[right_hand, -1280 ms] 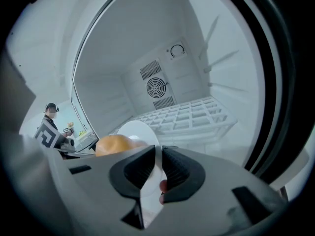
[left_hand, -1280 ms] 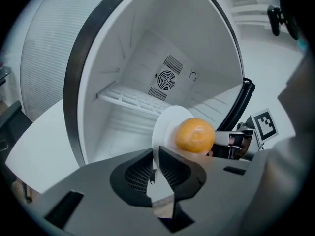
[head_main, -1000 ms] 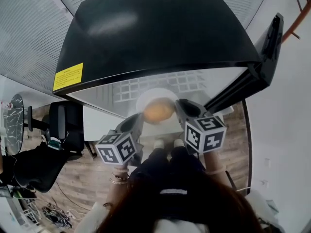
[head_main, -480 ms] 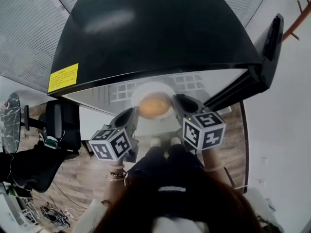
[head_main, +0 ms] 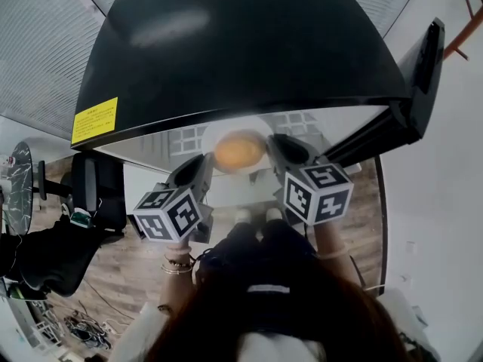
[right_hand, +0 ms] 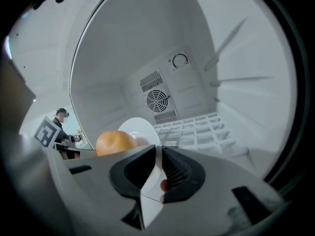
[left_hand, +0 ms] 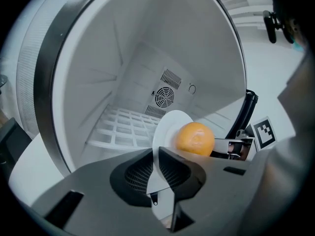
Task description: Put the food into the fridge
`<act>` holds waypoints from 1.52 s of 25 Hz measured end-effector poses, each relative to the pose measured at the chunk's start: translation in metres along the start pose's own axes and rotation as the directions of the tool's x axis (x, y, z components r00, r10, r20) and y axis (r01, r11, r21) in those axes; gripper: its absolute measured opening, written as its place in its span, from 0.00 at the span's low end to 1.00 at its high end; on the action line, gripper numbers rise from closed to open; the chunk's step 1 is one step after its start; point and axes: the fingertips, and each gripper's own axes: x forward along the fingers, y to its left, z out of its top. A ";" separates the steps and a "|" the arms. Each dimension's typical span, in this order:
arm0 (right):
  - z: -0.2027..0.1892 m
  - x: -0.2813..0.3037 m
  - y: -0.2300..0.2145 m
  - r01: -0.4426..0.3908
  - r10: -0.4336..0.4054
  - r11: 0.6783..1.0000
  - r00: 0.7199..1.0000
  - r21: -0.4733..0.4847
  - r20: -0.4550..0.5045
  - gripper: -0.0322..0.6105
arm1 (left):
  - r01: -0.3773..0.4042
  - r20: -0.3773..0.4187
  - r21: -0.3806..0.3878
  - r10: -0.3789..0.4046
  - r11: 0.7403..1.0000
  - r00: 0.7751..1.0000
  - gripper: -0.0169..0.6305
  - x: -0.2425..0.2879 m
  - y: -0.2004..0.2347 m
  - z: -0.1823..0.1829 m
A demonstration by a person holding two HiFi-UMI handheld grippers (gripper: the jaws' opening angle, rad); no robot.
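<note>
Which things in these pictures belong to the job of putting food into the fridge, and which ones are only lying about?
Belong to the job: orange, white plate under it, open fridge, its wire shelf, left gripper and right gripper, both shut on the plate's rim.

Only lying about: black chair, cables on the floor.

Tool point(right_hand: 158, 154) pinching white plate point(right_hand: 139, 130), orange point(right_hand: 114, 142) aboard, fridge point(right_hand: 189, 77) beyond
</note>
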 end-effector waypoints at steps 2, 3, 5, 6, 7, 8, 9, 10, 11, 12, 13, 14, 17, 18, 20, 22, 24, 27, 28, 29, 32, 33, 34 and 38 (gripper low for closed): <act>0.002 0.002 -0.001 0.001 -0.001 1.000 1.000 0.000 0.006 0.11 | -0.004 0.006 0.003 0.004 1.000 1.000 0.09 0.002 0.000 0.004; 0.004 0.003 -0.001 0.002 -0.002 1.000 1.000 0.000 0.009 0.11 | -0.007 0.010 0.005 0.007 1.000 1.000 0.09 0.003 0.001 0.006; 0.006 0.005 -0.002 0.004 -0.004 1.000 1.000 0.000 0.015 0.11 | -0.014 0.020 0.016 0.014 1.000 1.000 0.09 0.004 0.001 0.010; 0.008 0.005 -0.002 0.006 -0.006 1.000 1.000 0.000 0.017 0.11 | -0.018 0.025 0.023 0.017 1.000 1.000 0.09 0.004 0.001 0.012; 0.009 0.006 -0.003 0.007 -0.007 1.000 1.000 0.000 0.020 0.11 | -0.021 0.029 0.029 0.020 0.999 0.999 0.09 0.005 0.000 0.014; 0.010 0.007 -0.003 0.009 -0.009 1.000 1.000 0.001 0.023 0.11 | -0.024 0.033 0.032 0.023 0.999 0.999 0.09 0.006 0.000 0.016; 0.012 0.007 -0.004 0.009 -0.009 1.000 1.000 0.004 0.026 0.11 | -0.026 0.037 0.032 0.025 0.999 0.999 0.09 0.006 0.000 0.018; 0.013 0.008 -0.005 0.008 -0.008 1.000 1.000 0.009 0.028 0.11 | -0.029 0.041 0.031 0.027 0.999 0.999 0.09 0.007 0.000 0.019; 0.014 0.008 -0.005 0.006 -0.007 1.000 1.000 0.015 0.030 0.11 | -0.031 0.042 0.030 0.030 0.999 0.999 0.09 0.008 0.000 0.020; 0.015 0.009 -0.006 0.005 -0.006 1.000 0.999 0.020 0.031 0.11 | -0.033 0.042 0.029 0.032 0.999 0.999 0.09 0.009 0.000 0.021; 0.016 0.009 -0.006 0.006 -0.007 1.000 0.999 0.023 0.033 0.11 | -0.033 0.043 0.028 0.032 0.999 0.999 0.09 0.010 0.000 0.021; 0.017 0.010 -0.007 0.007 -0.008 1.000 0.999 0.025 0.034 0.11 | -0.032 0.045 0.026 0.031 0.999 0.999 0.09 0.011 0.000 0.022; 0.019 0.013 -0.009 0.011 -0.012 0.999 0.999 0.042 0.033 0.11 | -0.032 0.055 0.020 0.031 0.999 0.998 0.10 0.014 0.000 0.027; 0.020 0.014 -0.010 0.009 -0.011 0.999 0.999 0.050 0.033 0.11 | -0.031 0.057 0.019 0.030 0.999 0.998 0.10 0.015 0.000 0.028; 0.021 0.015 -0.011 0.007 -0.009 0.998 0.999 0.064 0.035 0.11 | -0.024 0.057 0.018 0.023 1.000 0.998 0.10 0.016 0.001 0.030; 0.022 0.017 -0.012 0.008 -0.010 0.997 0.999 0.072 0.032 0.11 | -0.016 0.054 0.018 0.015 1.000 0.998 0.10 0.018 0.001 0.031; 0.022 0.019 -0.013 0.009 -0.012 0.997 1.000 0.079 0.027 0.11 | -0.014 0.056 0.015 0.013 1.000 0.998 0.10 0.020 0.002 0.034; 0.024 0.022 -0.014 0.014 -0.016 0.997 1.000 0.082 0.020 0.12 | -0.006 0.061 0.005 0.005 1.000 0.998 0.10 0.022 0.004 0.036; 0.025 0.024 -0.014 0.015 -0.016 0.997 1.000 0.080 0.016 0.12 | -0.001 0.062 0.000 0.001 1.000 0.998 0.10 0.023 0.004 0.037; 0.025 0.025 -0.015 0.015 -0.016 0.997 1.000 0.078 0.011 0.12 | 0.003 0.064 -0.004 -0.002 1.000 0.998 0.11 0.024 0.005 0.038; 0.027 0.030 -0.017 0.024 -0.024 0.997 1.000 0.070 -0.004 0.12 | 0.006 0.067 -0.015 -0.005 1.000 0.998 0.11 0.027 0.007 0.040; 0.028 0.031 -0.018 0.030 -0.029 0.997 1.000 0.066 -0.010 0.13 | 0.009 0.068 -0.023 -0.007 1.000 0.998 0.11 0.028 0.008 0.040; 0.028 0.032 -0.019 0.036 -0.035 0.998 0.999 0.060 -0.017 0.13 | 0.015 0.070 -0.033 -0.012 0.999 0.997 0.11 0.029 0.008 0.041; 0.028 0.036 -0.021 0.057 -0.056 0.998 0.997 0.030 -0.055 0.13 | 0.019 0.086 -0.033 -0.016 0.999 0.996 0.11 0.032 0.008 0.049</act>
